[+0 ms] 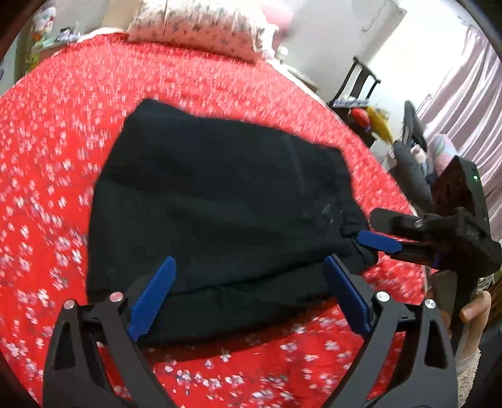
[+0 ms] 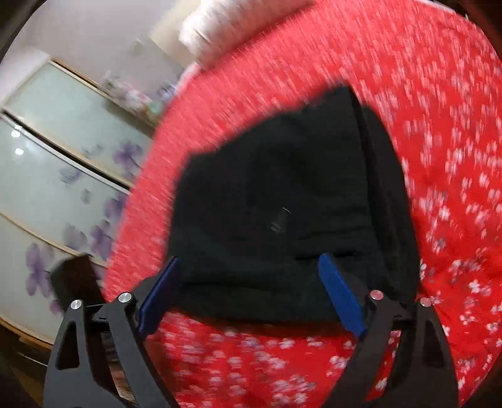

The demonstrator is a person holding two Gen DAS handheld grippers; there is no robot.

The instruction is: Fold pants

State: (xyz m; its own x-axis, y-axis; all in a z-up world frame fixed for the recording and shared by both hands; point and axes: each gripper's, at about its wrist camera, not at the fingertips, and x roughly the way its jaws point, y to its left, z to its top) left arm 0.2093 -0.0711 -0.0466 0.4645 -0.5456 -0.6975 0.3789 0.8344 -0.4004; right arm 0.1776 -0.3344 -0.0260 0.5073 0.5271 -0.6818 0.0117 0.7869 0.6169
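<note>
The black pants (image 1: 219, 201) lie folded into a thick rectangle on the red flowered bedspread (image 1: 62, 157). My left gripper (image 1: 249, 262) stands open over their near edge, with its blue pads (image 1: 153, 301) wide apart and not pressing the cloth. My right gripper (image 1: 375, 233) reaches in from the right at the pants' near right corner, held by a hand (image 1: 473, 309). In the right wrist view the pants (image 2: 282, 194) fill the middle, and the right gripper (image 2: 249, 260) is open over their near edge, its pads clear of the fabric.
A flowered pillow (image 1: 194, 28) lies at the head of the bed. A dark chair (image 1: 360, 81) and piled clutter stand beyond the bed's right edge, by a pink curtain (image 1: 464, 94). Sliding wardrobe doors with purple flowers (image 2: 62, 175) stand beside the other edge.
</note>
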